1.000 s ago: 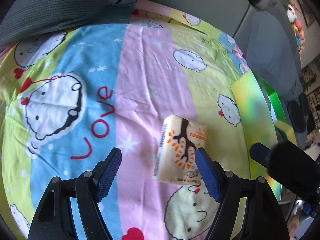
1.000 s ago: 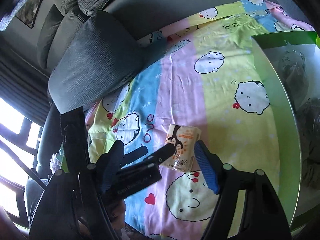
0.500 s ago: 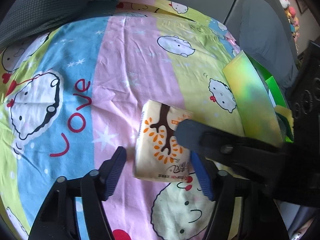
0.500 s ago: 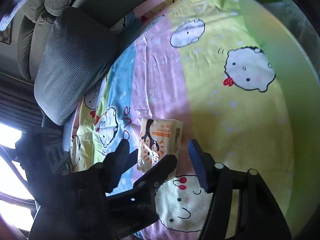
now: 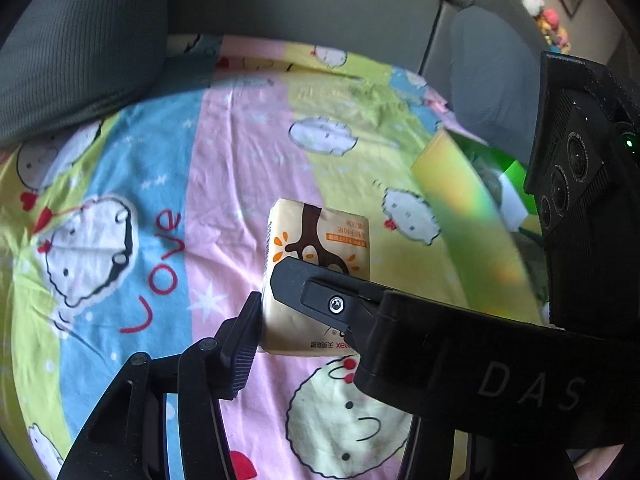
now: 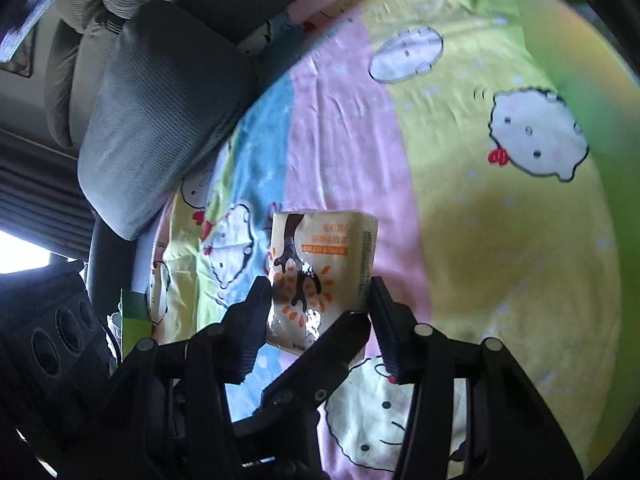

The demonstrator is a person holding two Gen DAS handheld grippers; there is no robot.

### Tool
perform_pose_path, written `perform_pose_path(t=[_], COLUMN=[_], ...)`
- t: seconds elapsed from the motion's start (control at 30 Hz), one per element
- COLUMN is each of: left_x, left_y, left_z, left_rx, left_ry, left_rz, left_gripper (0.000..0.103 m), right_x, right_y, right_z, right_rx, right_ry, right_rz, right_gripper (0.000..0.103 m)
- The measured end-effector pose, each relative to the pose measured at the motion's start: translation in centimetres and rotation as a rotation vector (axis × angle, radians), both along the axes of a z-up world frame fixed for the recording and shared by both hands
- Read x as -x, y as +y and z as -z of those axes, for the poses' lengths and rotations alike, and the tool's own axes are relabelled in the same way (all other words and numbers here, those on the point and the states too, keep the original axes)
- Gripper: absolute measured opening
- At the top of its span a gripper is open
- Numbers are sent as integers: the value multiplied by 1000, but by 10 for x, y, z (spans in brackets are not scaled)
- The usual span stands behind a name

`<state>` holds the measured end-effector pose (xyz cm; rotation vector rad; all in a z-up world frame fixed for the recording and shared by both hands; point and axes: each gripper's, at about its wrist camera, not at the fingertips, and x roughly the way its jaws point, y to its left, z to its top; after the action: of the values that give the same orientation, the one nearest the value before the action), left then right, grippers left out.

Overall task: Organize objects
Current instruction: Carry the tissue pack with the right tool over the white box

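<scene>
Cream tissue pack (image 6: 324, 276) between both grippers' closing jaws

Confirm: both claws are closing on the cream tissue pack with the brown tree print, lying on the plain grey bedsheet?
Not quite: the sheet is a striped cartoon print, not plain grey, as the right wrist view shows. Both claws are closing around the cream tissue pack.

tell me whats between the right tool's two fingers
The tissue pack, with both fingers closing against its sides; a left tool finger crosses in front. Right wrist view shows it.
</scene>
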<state>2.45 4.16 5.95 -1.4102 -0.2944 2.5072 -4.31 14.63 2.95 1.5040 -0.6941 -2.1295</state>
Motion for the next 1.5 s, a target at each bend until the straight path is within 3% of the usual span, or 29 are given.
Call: perform_pose_path(t=[0.27, 0.67, 1.1, 1.5], left_x=[-19, -54, -80, -74], left_y=[9, 24, 64, 122], left_z=[-39, -88, -120, -126], left_rx=[2, 35, 68, 86], left_ry=[169, 383, 524, 553], left_rz=[19, 17, 59, 151], left_gripper=[54, 54, 54, 54], right_x=[-23, -55, -88, -99], right_y=[12, 27, 66, 123], right_z=[-48, -100, -137, -142], right_rx=[-4, 35, 54, 62], right_ry=[179, 366, 516, 558], right_rz=[22, 28, 60, 146], right_gripper=[50, 50, 50, 50])
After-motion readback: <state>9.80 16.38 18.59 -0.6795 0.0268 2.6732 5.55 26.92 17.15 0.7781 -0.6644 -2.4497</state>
